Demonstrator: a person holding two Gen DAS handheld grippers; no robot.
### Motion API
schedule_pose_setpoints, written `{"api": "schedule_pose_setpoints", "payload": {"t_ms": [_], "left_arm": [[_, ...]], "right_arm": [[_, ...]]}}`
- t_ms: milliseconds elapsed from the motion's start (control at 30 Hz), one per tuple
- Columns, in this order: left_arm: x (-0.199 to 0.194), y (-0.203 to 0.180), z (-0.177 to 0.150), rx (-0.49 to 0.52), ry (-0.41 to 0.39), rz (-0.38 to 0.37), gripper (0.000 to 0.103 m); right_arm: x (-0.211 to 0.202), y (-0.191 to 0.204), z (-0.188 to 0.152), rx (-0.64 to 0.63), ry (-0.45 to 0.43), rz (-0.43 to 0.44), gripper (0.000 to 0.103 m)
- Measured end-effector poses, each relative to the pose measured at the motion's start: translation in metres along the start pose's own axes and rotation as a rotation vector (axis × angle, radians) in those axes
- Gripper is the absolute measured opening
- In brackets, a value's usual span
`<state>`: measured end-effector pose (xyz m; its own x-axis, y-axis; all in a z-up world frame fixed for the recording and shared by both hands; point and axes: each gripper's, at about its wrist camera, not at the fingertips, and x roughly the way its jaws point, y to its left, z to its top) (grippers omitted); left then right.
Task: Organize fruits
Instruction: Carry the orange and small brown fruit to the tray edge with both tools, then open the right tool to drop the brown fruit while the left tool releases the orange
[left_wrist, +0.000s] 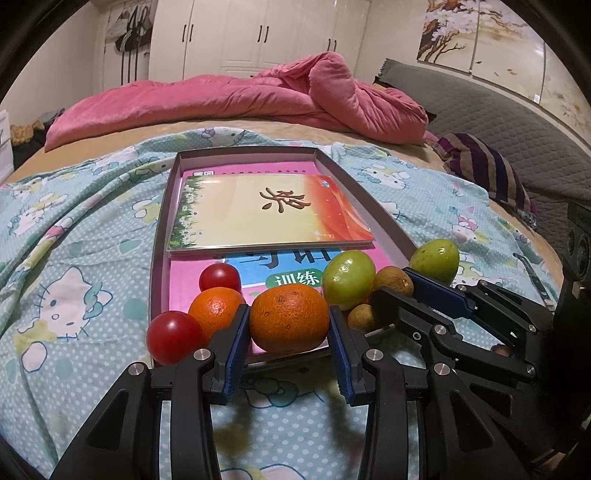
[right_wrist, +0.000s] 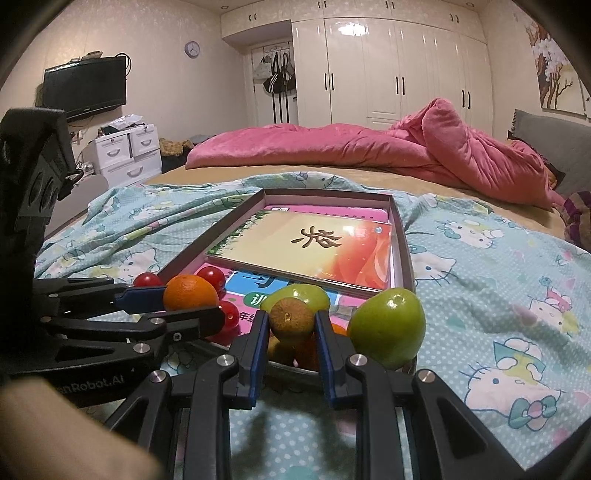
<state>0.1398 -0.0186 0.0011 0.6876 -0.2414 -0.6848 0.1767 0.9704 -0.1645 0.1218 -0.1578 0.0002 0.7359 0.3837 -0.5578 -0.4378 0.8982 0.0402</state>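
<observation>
Bedding in a cartoon-cat print (left_wrist: 74, 258) fills both frames and carries a shallow box (left_wrist: 162, 221) at centre, its books leaving only the near end for fruit. At lower centre, the left gripper (left_wrist: 290, 325) clamps an orange (left_wrist: 290, 317) and the right gripper (right_wrist: 291, 321) a small brown fruit (right_wrist: 291, 317). Green fruits (right_wrist: 388, 328), another orange (left_wrist: 214, 306) and cherry tomatoes (left_wrist: 173, 336) crowd both grips, likely to roll.

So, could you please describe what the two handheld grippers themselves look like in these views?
Both match. The left gripper and right gripper are matte black linkage frames with triangular cut-outs and round silver pivot pins. Each finger ends in a flat blue ribbed pad. The left one's side bears white lettering ending "Robot.AI", and its boxy black body carries round lenses. No cables or sleeves are clearly visible.
</observation>
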Motion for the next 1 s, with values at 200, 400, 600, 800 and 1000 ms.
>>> {"api": "schedule_pose_setpoints", "payload": {"t_ms": [200,400,600,800,1000], "left_arm": [[0.000,0.001,0.000,0.006,0.006,-0.003,0.042],[0.000,-0.003,-0.001,0.016,0.010,0.000,0.043],[0.000,-0.003,-0.001,0.018,0.010,0.000,0.043],[0.001,-0.006,-0.002,0.037,0.012,0.010,0.043],[0.001,-0.008,-0.003,0.039,0.014,0.017,0.043]], "right_arm": [[-0.001,-0.001,0.000,0.001,-0.001,0.006,0.026],[-0.001,-0.002,-0.002,0.008,0.000,0.017,0.026],[-0.003,-0.002,-0.003,0.010,-0.005,0.014,0.030],[-0.012,-0.005,-0.005,0.003,-0.029,-0.005,0.041],[-0.020,-0.008,-0.007,0.004,-0.044,-0.021,0.041]]}}
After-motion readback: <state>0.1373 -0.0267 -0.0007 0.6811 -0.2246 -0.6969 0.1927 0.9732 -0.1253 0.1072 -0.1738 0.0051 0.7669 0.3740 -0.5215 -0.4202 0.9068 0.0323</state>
